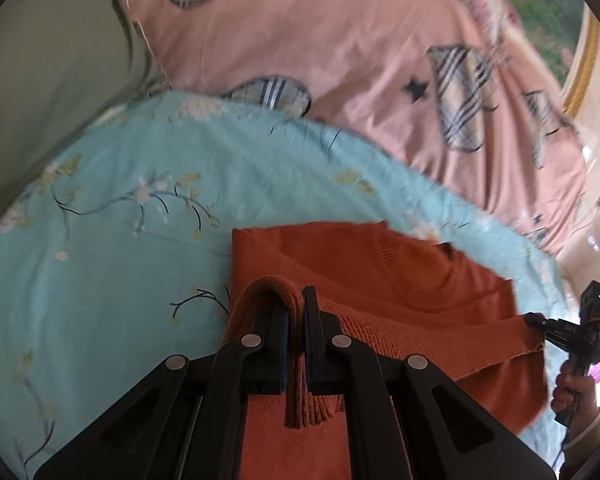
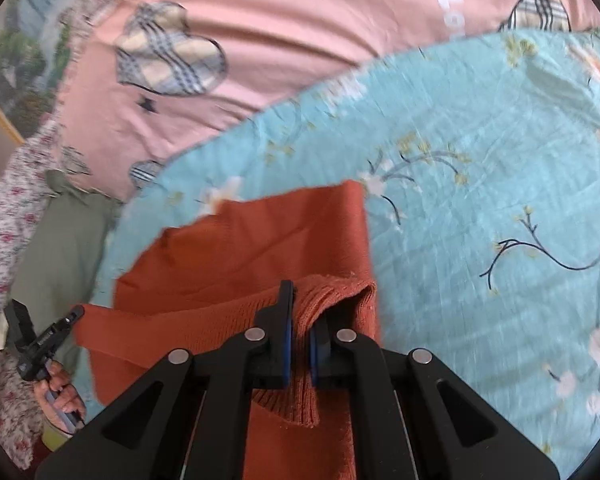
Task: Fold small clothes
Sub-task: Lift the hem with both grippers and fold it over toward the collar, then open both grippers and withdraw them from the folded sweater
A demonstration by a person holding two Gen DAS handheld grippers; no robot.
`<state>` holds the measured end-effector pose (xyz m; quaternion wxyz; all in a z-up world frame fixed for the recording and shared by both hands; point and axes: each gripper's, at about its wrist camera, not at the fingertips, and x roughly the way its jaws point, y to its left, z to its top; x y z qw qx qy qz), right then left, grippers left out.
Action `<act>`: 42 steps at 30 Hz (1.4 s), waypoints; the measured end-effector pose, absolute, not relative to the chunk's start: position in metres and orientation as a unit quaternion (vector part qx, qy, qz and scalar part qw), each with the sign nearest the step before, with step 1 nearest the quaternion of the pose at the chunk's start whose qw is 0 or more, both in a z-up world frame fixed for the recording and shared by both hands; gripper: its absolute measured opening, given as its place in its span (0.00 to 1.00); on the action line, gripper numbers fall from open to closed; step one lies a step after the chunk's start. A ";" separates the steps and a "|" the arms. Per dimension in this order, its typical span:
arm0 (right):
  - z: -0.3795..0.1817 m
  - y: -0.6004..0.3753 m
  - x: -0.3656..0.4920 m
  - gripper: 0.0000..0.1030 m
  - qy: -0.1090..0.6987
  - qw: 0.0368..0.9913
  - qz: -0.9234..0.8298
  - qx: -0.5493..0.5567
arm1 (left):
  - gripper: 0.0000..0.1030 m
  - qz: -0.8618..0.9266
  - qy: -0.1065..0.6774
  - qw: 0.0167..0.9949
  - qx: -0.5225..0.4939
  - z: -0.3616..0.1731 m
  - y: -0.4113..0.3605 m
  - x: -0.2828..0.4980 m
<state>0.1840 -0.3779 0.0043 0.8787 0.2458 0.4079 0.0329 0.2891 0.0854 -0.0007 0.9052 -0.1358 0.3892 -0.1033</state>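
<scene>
An orange knit garment (image 1: 380, 268) lies partly on a light blue flowered sheet (image 1: 120, 200). My left gripper (image 1: 296, 312) is shut on its ribbed hem at one corner, lifted above the sheet. My right gripper (image 2: 300, 312) is shut on the ribbed hem at the other corner of the same garment (image 2: 260, 240). The hem hangs stretched between the two grippers. The right gripper shows at the right edge of the left wrist view (image 1: 536, 320), the left gripper at the left edge of the right wrist view (image 2: 74, 314).
A pink cover with plaid heart patches (image 1: 340, 40) lies beyond the blue sheet (image 2: 480, 160). An olive green cloth (image 1: 40, 80) lies at the left, also in the right wrist view (image 2: 60, 248). A floral fabric (image 2: 4, 220) lies at the far left.
</scene>
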 end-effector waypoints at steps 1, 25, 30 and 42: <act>-0.001 -0.378 0.188 0.07 0.414 0.876 0.031 0.245 | 0.05 -0.099 0.404 0.900 -0.130 -0.012 0.082 0.301; -0.010 -0.308 0.190 0.37 0.445 0.887 0.070 0.104 | 0.35 -0.136 0.461 0.877 -0.010 -0.038 -0.005 0.295; 0.010 -0.359 0.204 0.39 0.387 0.901 -0.010 0.195 | 0.39 -0.075 0.441 0.892 -0.067 -0.018 0.035 0.342; -0.007 -0.308 0.133 0.39 0.386 0.896 0.054 0.213 | 0.57 -0.137 0.445 0.868 -0.171 -0.031 0.048 0.195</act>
